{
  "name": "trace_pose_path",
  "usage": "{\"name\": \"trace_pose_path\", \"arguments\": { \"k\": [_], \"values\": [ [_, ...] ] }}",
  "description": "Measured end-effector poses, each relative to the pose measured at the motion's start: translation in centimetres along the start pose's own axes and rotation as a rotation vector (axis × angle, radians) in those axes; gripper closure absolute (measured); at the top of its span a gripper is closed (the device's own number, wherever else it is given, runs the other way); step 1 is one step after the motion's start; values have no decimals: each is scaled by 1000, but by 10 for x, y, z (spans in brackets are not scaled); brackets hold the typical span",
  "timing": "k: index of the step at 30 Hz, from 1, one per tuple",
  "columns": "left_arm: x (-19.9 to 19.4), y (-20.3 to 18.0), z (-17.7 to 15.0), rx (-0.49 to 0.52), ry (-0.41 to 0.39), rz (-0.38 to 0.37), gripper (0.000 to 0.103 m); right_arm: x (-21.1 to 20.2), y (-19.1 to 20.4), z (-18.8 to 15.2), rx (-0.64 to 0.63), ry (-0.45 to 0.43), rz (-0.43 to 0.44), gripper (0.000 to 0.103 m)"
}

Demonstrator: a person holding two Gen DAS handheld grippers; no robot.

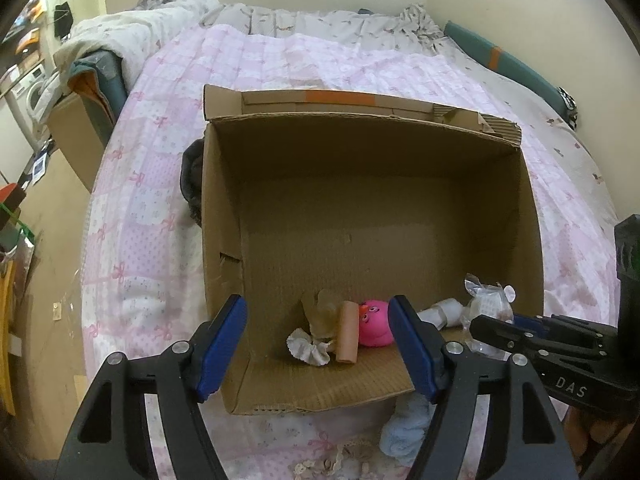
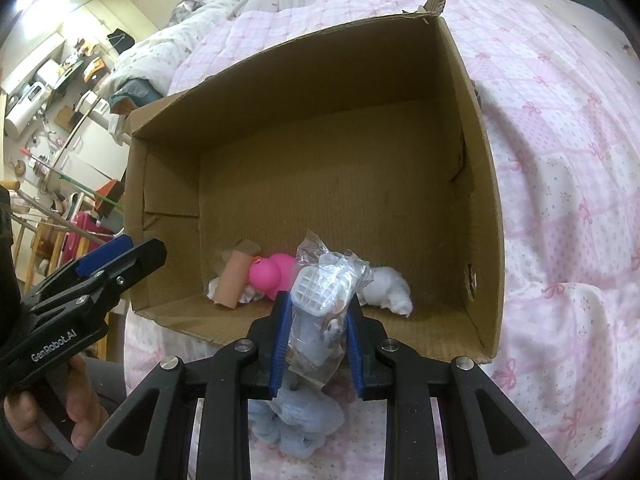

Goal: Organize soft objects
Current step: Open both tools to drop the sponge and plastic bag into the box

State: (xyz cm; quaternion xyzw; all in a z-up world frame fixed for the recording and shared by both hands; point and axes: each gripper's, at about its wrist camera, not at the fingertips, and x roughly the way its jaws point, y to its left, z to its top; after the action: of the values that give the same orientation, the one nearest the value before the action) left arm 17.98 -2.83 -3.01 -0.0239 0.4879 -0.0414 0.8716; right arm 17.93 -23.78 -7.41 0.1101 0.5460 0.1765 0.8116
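From the left wrist, the left gripper [image 1: 318, 344] is hanging with its jaws spread and nothing between the pads, over the near edge of the cardboard box [image 1: 224, 208], where a pink toy [image 1: 374, 322], a tan roll [image 1: 347, 332] and a white scrunchie [image 1: 308, 346] are lying just inside that edge. From the right wrist, the right gripper [image 2: 318, 344] is squeezing a clear plastic bag [image 2: 320, 300] with its jaws, the bag standing upright over the box's near edge, so this hand is probably placing next, while a blue plush [image 2: 296, 424] is waiting on the bed outside the box, under these jaws.
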Motion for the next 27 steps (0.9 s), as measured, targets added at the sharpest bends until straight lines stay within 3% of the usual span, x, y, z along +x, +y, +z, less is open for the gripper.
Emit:
{"name": "trace_pose_path", "arguments": {
  "k": [8,11,13,14,27],
  "values": [
    [2,0,-1,1,13,-2,33,-5,-6,-1,14,-16,26,75],
    [2,0,-1,0,14,-5,33,-7,-7,-1,23,-21,57,68],
    [2,1,-1,0,14,-7,33,-11,-7,-1,30,-39,70,29],
    [1,1,0,0,13,-7,33,-14,-8,-1,40,-59,86,25],
    [3,2,0,2,13,-2,33,-15,-17,2,80,-56,86,25]
  ]
}}
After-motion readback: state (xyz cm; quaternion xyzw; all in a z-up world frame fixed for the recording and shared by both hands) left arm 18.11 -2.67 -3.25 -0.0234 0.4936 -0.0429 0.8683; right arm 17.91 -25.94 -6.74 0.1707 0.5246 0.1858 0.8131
